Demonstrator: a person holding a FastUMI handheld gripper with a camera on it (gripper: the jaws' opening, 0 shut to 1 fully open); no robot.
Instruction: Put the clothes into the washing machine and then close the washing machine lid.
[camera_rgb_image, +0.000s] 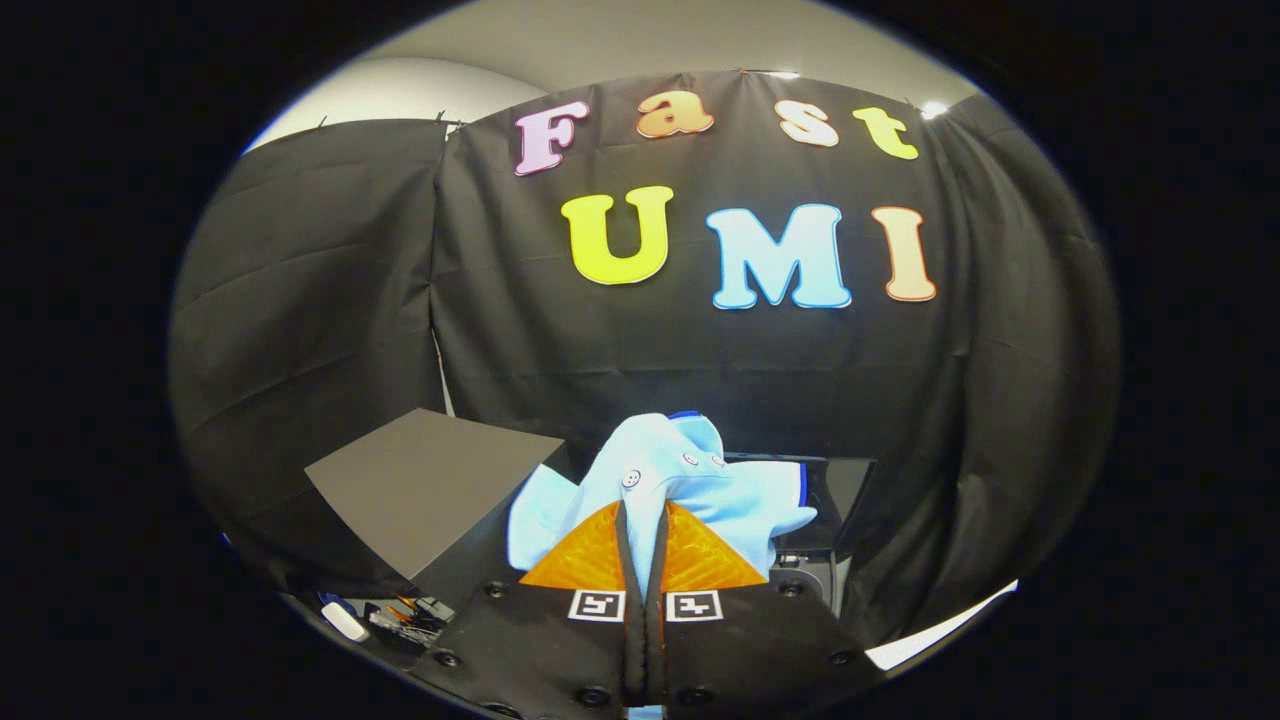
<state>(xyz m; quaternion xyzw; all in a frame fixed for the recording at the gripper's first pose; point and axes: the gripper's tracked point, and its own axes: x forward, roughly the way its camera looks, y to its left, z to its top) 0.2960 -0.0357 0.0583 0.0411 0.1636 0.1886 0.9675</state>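
A light blue garment (668, 478) with small white buttons and a dark blue trim hangs bunched up between my fingers. My gripper (641, 520) is shut on the garment, with a thin fold of cloth pinched between the two fingers (582, 565) and the rest draped over and ahead of them. Behind the garment stands the dark washing machine (815, 540), partly hidden by the cloth. Its raised lid (838, 490) shows just beyond the garment on the right.
A dark grey box (430, 490) with a flat top stands to the left of the fingers. Below it lie small loose items (385, 615), one of them white. The black cloth wall (330, 330) closes off the space behind.
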